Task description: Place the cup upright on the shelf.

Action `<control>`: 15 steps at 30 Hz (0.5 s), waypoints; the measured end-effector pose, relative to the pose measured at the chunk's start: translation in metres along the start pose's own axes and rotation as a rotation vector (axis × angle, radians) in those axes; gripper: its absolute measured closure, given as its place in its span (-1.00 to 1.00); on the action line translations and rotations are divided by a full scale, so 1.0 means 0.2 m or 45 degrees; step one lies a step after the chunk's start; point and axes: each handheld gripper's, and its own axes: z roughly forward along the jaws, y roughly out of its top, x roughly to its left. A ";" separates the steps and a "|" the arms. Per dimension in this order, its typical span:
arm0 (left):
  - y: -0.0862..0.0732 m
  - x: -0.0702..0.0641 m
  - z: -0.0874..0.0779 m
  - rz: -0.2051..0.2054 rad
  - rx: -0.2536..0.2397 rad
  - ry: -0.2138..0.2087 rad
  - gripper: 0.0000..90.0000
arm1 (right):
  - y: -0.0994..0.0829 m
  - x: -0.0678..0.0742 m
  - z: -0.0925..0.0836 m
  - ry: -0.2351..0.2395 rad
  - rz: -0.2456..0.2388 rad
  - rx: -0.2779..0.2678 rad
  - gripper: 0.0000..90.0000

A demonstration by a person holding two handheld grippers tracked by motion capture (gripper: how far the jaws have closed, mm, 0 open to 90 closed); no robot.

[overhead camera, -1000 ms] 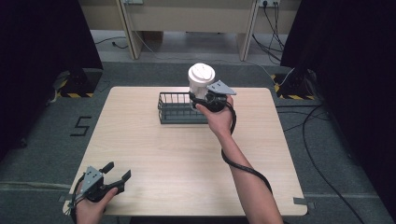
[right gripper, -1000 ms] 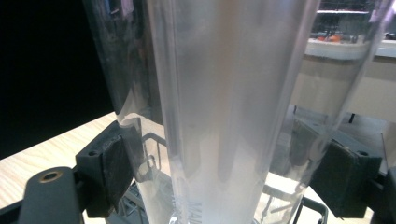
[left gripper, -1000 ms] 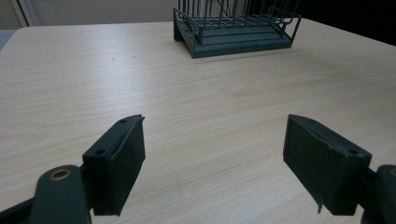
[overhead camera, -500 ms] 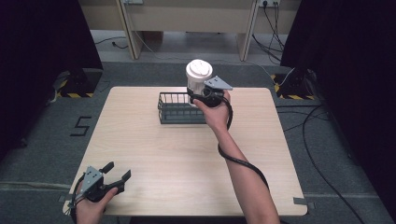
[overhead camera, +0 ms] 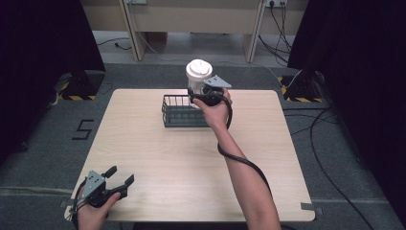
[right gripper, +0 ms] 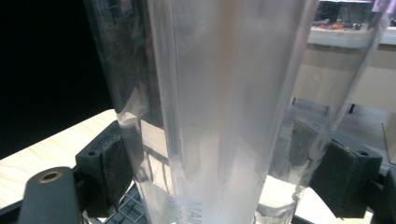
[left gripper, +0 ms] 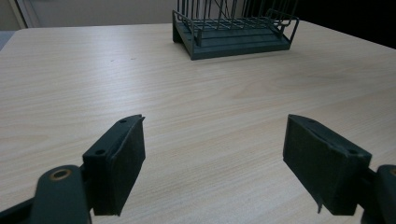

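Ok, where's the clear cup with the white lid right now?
In the high view the clear cup is upright in the right gripper, raised over the far right end of the wire basket, near the table's far edge.

Light wood table [overhead camera: 158, 158]; dark wire rack [overhead camera: 179, 115] standing on far half, near middle.

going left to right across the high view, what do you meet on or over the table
left gripper → wire basket → clear lidded cup → right gripper, shut on the cup
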 end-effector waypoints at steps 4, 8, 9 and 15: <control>0.00 0.00 0.00 0.000 -0.002 0.000 -0.55 | -0.02 0.00 0.03 -0.006 0.013 0.014 -0.60; 0.00 0.00 0.00 0.001 -0.002 -0.002 -0.55 | -0.04 0.01 0.05 -0.009 0.015 0.032 -0.60; 0.00 0.00 0.00 0.001 -0.001 -0.004 -0.55 | -0.04 0.01 0.06 -0.011 0.014 0.034 -0.60; 0.00 0.00 0.00 0.003 -0.001 -0.008 -0.55 | -0.07 0.00 0.08 -0.025 0.016 0.059 -0.60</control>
